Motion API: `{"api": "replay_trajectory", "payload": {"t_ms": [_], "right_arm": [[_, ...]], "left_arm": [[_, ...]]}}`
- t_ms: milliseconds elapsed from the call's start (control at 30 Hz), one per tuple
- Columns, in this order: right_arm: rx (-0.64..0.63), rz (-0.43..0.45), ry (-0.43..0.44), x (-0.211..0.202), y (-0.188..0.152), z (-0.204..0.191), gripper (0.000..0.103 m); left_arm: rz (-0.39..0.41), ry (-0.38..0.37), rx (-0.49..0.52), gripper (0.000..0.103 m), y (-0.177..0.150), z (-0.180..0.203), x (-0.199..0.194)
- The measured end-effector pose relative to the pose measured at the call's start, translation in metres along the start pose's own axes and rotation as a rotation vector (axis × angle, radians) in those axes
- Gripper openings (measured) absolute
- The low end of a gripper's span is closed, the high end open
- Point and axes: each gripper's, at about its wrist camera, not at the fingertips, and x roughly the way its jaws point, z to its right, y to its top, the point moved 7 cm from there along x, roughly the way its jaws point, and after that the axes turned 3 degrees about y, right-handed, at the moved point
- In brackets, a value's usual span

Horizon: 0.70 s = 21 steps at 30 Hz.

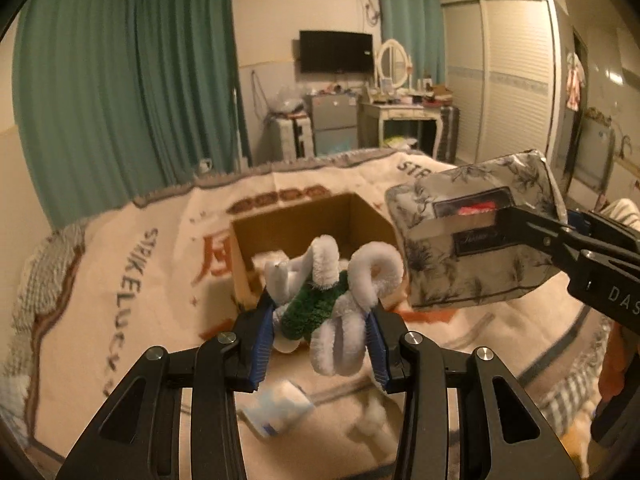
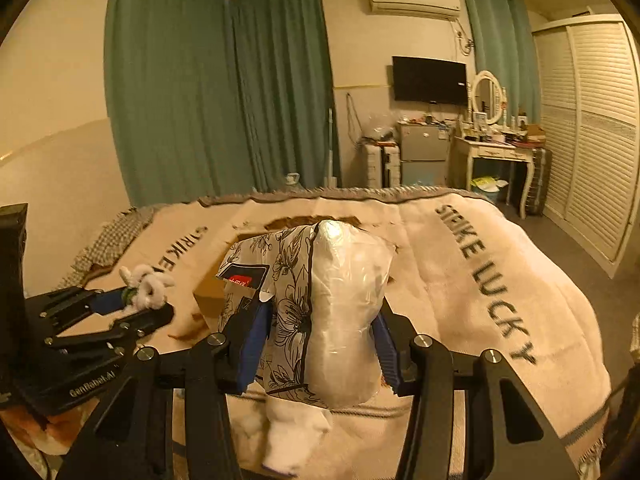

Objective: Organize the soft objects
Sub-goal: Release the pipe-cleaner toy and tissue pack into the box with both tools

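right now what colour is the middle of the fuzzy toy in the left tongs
Dark green, on the white fuzzy pipe-cleaner toy; clearest in the left wrist view.

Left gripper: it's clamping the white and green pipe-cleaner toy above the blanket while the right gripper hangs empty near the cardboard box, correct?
Not quite. The right gripper isn't empty: the right wrist view shows it clamping a floral-print tissue pack. The rest holds.
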Motion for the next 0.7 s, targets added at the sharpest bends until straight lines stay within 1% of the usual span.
{"api": "replay_trajectory", "payload": {"t_ms": [200,400,467,567,633,700], "right_arm": [[-0.007,-0.003,0.03,0.045,0.027,0.001,0.048],[-0.017,-0.004,0.011,0.101,0.057,0.012,0.048],[-0.021,-0.013,-0.006,0.124,0.065,0.017,0.048],[-0.012,-0.034,-0.009,0.156,0.071,0.024,0.048],[-0.001,-0.054,-0.01,0.178,0.071,0.028,0.048],[0.007,-0.076,-0.004,0.198,0.067,0.029,0.048]], "left_arm": [[-0.011,0.023,-0.004,0.04,0.031,-0.017,0.042],[-0.024,0.031,-0.02,0.04,0.054,-0.029,0.088],[-0.035,0.033,-0.025,0.04,0.058,-0.033,0.108],[-0.059,0.035,-0.034,0.04,0.059,-0.036,0.135],[-0.078,0.039,-0.033,0.04,0.058,-0.037,0.152],[-0.086,0.053,-0.021,0.043,0.054,-0.038,0.167]]}}
